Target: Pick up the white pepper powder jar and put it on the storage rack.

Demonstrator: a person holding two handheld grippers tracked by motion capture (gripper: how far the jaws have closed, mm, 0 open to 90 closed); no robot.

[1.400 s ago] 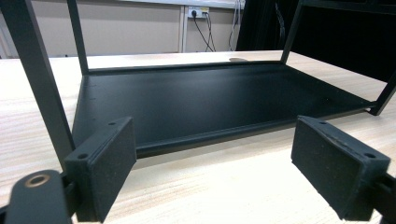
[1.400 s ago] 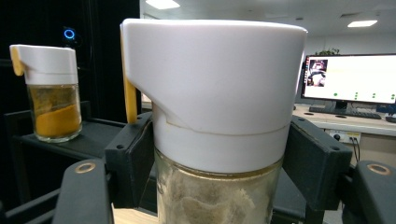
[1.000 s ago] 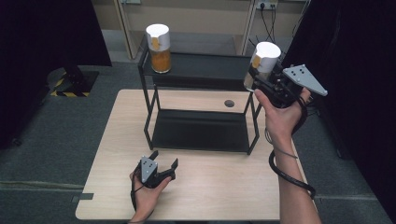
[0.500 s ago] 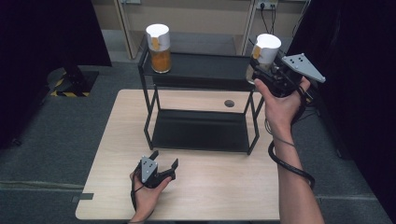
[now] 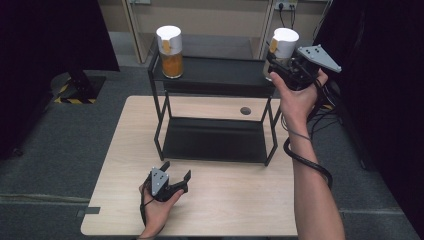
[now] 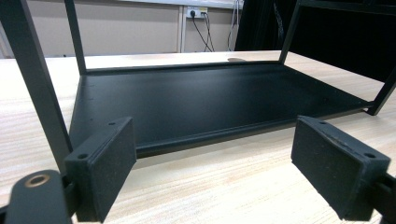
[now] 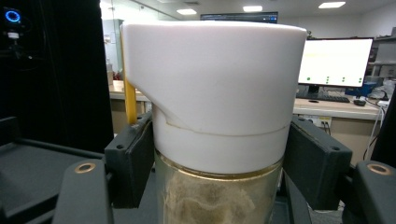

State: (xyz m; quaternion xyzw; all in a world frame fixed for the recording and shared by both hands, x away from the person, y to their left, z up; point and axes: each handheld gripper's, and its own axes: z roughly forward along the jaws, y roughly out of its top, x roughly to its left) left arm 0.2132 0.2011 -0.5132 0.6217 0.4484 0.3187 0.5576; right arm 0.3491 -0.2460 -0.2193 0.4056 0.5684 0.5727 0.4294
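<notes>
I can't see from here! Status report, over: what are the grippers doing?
Right gripper shut on white-lidded jar at black shelf's right end. Left gripper open, empty, low over table. Second jar stands top left.

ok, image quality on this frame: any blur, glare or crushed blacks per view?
High view: evenly lit and sharp on the table, but both sides go near black. Left gripper view: crisp; soft sheen on the black lower shelf. Right gripper view: the white jar lid is close and slightly soft, the lit monitor and ceiling lights blow out, the left stays dark.
</notes>
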